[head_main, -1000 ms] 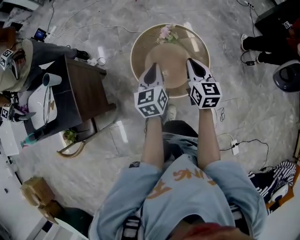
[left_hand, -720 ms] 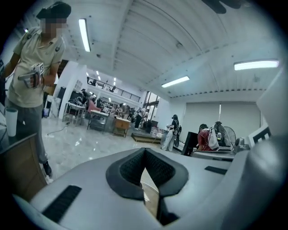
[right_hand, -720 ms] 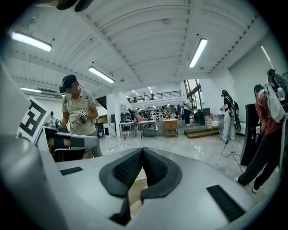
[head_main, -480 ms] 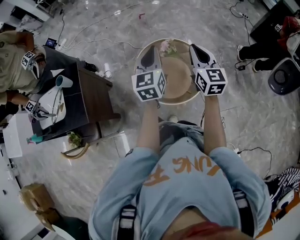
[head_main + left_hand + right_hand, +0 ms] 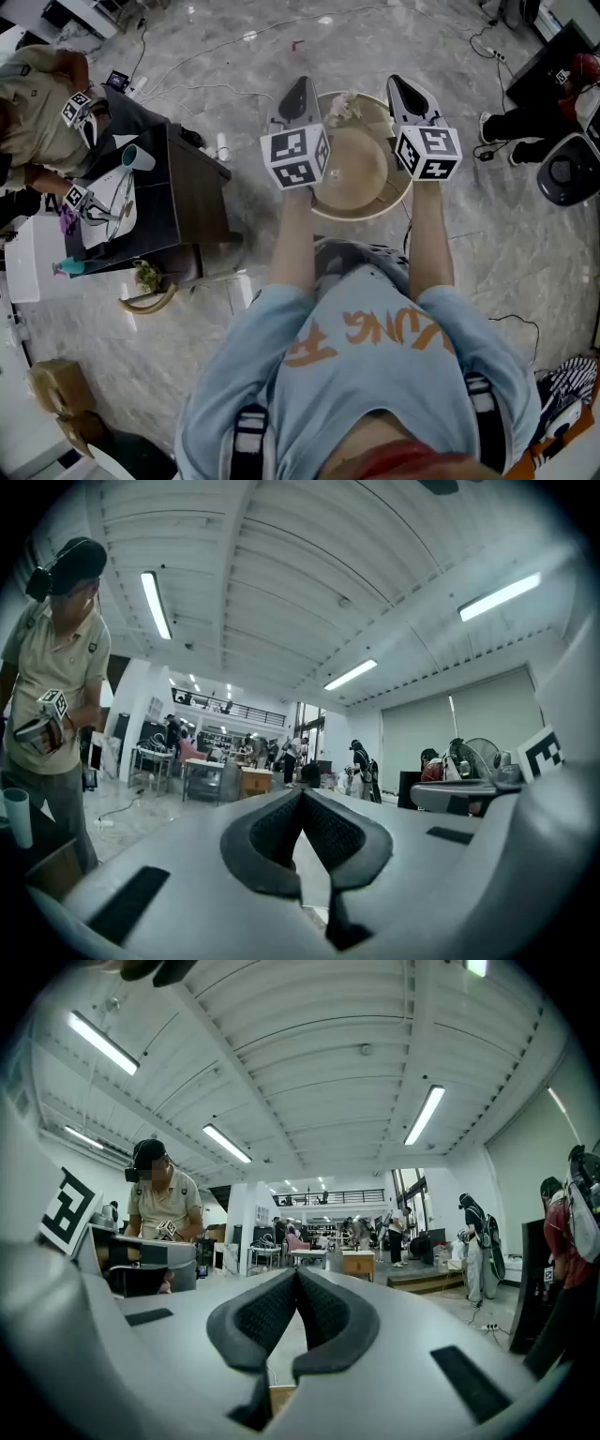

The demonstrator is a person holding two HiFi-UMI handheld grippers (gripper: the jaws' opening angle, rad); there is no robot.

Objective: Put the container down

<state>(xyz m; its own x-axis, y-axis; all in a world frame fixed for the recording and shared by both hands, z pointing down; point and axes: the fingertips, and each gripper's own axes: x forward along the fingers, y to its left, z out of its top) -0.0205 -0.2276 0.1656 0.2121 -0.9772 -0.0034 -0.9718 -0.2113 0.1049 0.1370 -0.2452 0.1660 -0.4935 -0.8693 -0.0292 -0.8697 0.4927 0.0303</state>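
In the head view both grippers are held out side by side above a round tan table (image 5: 397, 195). My left gripper (image 5: 300, 86) is shut with nothing between its pads, and its left gripper view shows the jaws (image 5: 302, 797) closed against the open room. My right gripper (image 5: 400, 84) is shut too and holds nothing (image 5: 296, 1275). A round tan dish shape (image 5: 352, 171) lies in the table's middle, between and below the two grippers. A small bunch of pale flowers (image 5: 342, 107) stands at the table's far edge. I see no container in either gripper.
A dark side table (image 5: 192, 202) stands to the left with a white tray (image 5: 103, 202) and a pale cup (image 5: 138, 157). A person in beige (image 5: 37, 98) stands beside it, also holding grippers. Cables run over the marble floor (image 5: 506, 253). Another person's legs (image 5: 525, 122) are at the right.
Both grippers have risen and moved forward, from over the table's middle to level with its far edge. The table now looks smaller and farther below. Both stayed shut.
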